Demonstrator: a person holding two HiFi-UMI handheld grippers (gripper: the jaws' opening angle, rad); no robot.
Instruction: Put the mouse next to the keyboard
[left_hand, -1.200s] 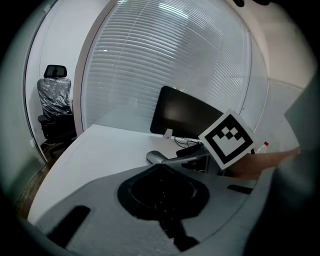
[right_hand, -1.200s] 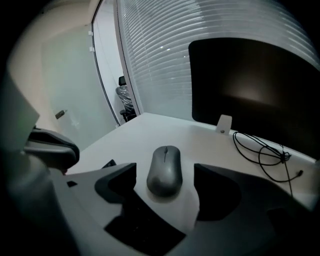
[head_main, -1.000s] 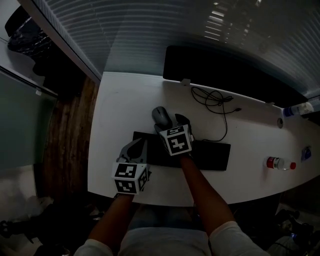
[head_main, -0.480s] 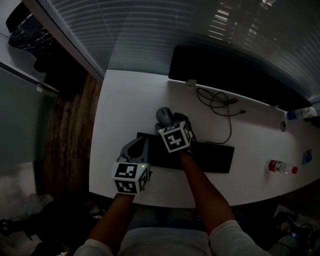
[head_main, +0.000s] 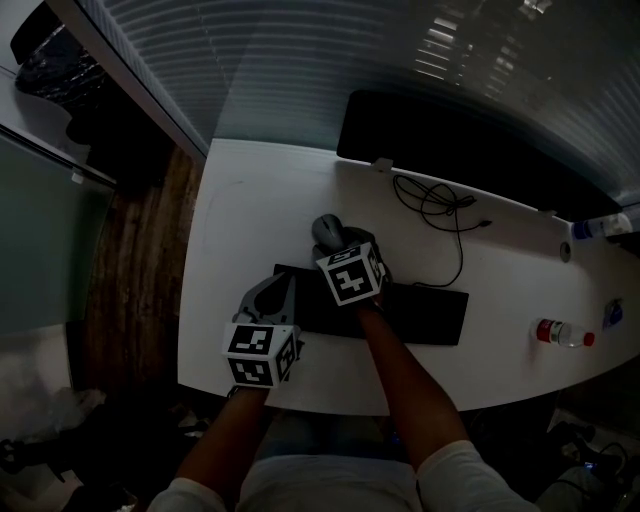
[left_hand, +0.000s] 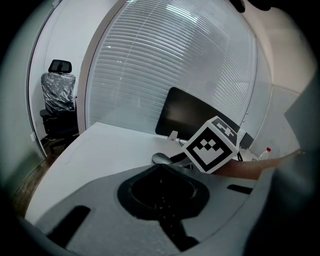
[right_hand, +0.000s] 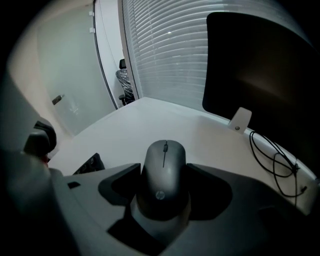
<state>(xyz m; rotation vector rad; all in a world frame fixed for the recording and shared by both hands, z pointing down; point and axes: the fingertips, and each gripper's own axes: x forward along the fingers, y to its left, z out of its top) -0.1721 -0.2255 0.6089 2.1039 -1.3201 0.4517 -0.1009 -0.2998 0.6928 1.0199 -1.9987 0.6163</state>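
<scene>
Head view: the mouse (head_main: 326, 231) lies on the white worktop (head_main: 250, 210), just past the far edge of the black keyboard (head_main: 420, 310), towards its left end. The right claw (head_main: 337, 242) reaches over the keyboard, its tips on either side of the mouse. The left claw (head_main: 274, 290) hangs over the keyboard's left end, well clear of the mouse. A monitor (head_main: 470, 140) and a looped cable (head_main: 435, 205) sit farther back.

Left gripper view: the left claw's jaws are together with nothing between them. The mouse (left_hand: 160, 158) shows beyond their tips, beside the right claw's marker cube (left_hand: 212, 145).

Right gripper view: the mouse (right_hand: 164, 165) sits squarely between the two jaws, scroll wheel pointing away and tail end deep in the gap. The jaws have just been closing and, as far as the dim light shows, now press on both of its sides. The mouse seems to rest on the worktop.
</scene>
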